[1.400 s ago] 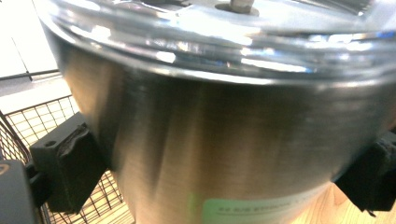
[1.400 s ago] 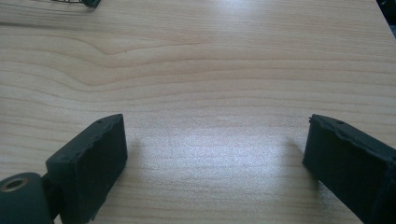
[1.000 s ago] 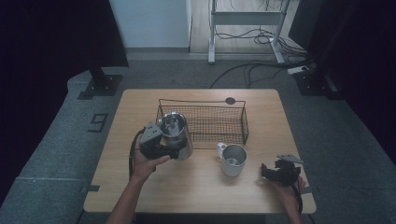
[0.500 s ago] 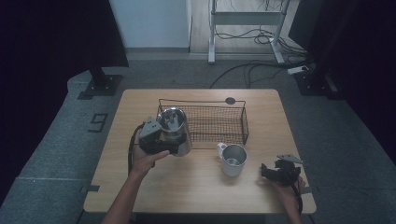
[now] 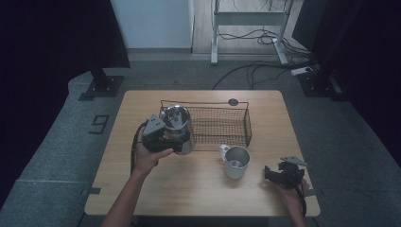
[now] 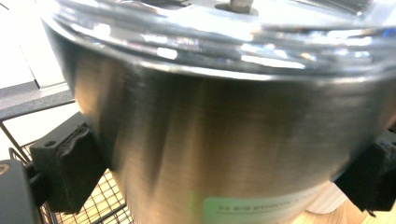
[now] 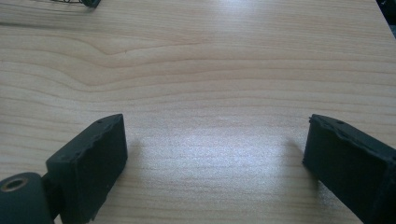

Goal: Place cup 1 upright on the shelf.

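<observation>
Pot [image 5: 179, 127] sat squeezed in my left tool [image 5: 163, 137], held up at the basket's [image 5: 222, 125] left end. Next I needed to lower it inside. My right tool [image 5: 279, 174] rested open and empty on the desk [image 5: 189, 189].

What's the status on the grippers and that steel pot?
Left gripper clamped on shiny steel pot at wire basket's left end. Right gripper open, empty. Steel mug nearby.

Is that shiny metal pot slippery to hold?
Probably a bit: the metal pot has smooth, polished sides, so the left gripper squeezes it from both sides. It looks stiff, so it likely won't dent. It might feel fairly heavy.
</observation>
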